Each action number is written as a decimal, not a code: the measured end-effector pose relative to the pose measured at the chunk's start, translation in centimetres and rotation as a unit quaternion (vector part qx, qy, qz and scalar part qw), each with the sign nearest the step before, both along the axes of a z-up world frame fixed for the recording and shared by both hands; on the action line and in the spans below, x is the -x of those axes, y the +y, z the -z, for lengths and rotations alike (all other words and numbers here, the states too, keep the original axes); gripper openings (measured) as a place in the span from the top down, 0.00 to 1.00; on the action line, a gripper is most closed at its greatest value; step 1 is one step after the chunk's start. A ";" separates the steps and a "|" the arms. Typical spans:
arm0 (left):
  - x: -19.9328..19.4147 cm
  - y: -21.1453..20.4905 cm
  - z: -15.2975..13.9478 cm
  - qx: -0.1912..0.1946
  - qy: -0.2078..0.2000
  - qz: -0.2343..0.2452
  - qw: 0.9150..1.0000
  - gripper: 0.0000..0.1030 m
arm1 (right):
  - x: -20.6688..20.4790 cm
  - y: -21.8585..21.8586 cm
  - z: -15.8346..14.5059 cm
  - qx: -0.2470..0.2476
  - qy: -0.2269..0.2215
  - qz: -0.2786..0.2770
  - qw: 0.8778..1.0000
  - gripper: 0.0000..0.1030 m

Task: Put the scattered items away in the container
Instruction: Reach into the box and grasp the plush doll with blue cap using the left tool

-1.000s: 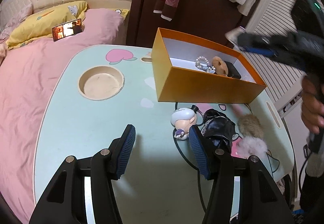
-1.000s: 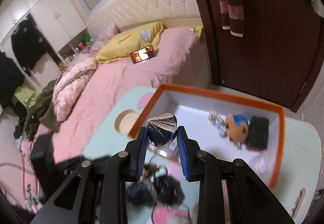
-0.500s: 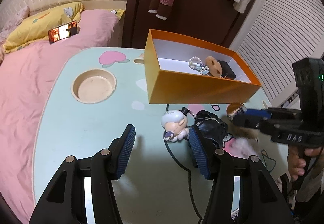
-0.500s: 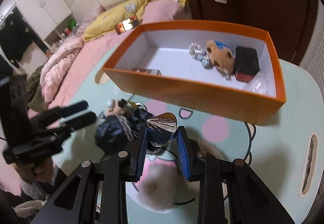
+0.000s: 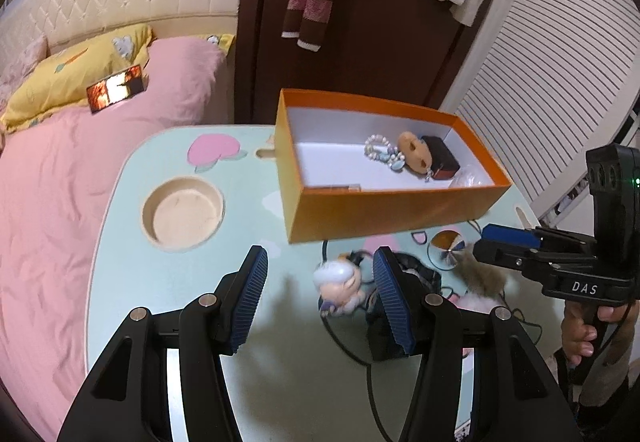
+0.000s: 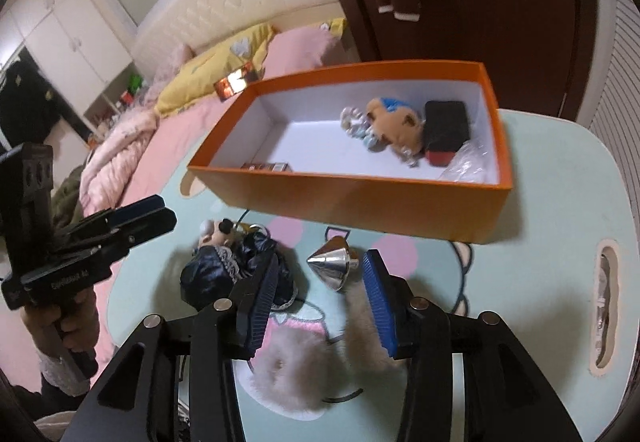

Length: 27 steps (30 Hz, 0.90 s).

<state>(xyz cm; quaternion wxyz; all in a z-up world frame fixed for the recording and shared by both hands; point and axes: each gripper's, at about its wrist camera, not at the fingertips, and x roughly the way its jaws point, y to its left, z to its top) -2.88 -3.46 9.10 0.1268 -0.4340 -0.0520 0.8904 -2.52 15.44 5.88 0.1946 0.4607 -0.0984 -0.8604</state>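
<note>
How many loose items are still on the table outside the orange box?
4 visible: the white-haired figurine, the black pouch beside it, the silver cone ahead of the open right gripper, and the fluffy earmuffs beneath it. Smaller bits may hide under the pouch.

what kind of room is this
Most likely a bedroom: a bed with a pink cover and tufted headboard, a yellow pillow, and white wardrobes. The work surface looks like a small lap table set by the bed.
</note>
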 end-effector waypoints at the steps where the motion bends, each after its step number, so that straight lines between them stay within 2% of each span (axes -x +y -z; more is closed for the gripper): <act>1: 0.5 0.1 -0.5 0.005 0.000 0.007 1.000 0.46 | -0.1 0.3 -0.1 0.000 0.002 0.004 1.000 0.58; 4: 3.3 0.6 -3.0 0.034 -0.007 0.047 0.998 0.46 | -0.3 1.0 -0.3 0.004 0.003 0.013 1.000 0.58; 6: 5.7 1.5 -4.3 0.049 -0.031 0.094 0.994 0.46 | -0.4 1.4 -0.4 0.008 0.003 0.017 1.000 0.58; 8: 8.7 3.2 -4.9 0.063 -0.082 0.161 0.982 0.46 | -0.5 1.8 -0.4 0.012 0.002 0.020 1.000 0.58; 9: 9.7 3.9 -4.9 0.069 -0.099 0.172 0.978 0.46 | -0.6 2.1 -0.4 0.015 0.002 0.022 1.000 0.58; 11: 11.7 5.2 -4.2 0.088 -0.143 0.184 0.969 0.46 | -0.7 2.5 -0.4 0.020 0.003 0.026 0.999 0.58; 12: 12.7 6.1 -3.6 0.111 -0.164 0.186 0.962 0.46 | -0.8 2.7 -0.4 0.025 0.002 0.029 0.999 0.58; 15: 13.8 8.6 -1.6 0.186 -0.194 0.197 0.943 0.56 | -0.7 3.5 -0.4 0.039 0.001 0.036 0.999 0.58; 18: 13.9 10.2 0.3 0.241 -0.216 0.204 0.924 0.56 | -0.6 4.1 -0.6 0.043 0.003 0.040 0.998 0.58; 19: 14.1 10.4 0.6 0.249 -0.224 0.200 0.921 0.56 | -0.6 4.3 -0.6 0.044 0.004 0.041 0.998 0.58; 20: 14.3 10.5 0.9 0.249 -0.232 0.195 0.920 0.56 | -0.6 4.5 -0.7 0.045 0.004 0.041 0.998 0.58; 21: 14.6 10.5 0.8 0.237 -0.237 0.190 0.923 0.56 | -0.6 4.6 -0.8 0.046 0.005 0.039 0.998 0.58; 24: 15.3 10.4 -0.3 0.172 -0.232 0.175 0.941 0.56 | -0.4 4.7 -1.6 0.046 0.019 0.030 0.998 0.58; 27: 16.1 10.8 -1.5 0.117 -0.199 0.142 0.963 0.56 | 0.1 4.2 -2.8 0.040 0.038 0.021 0.998 0.58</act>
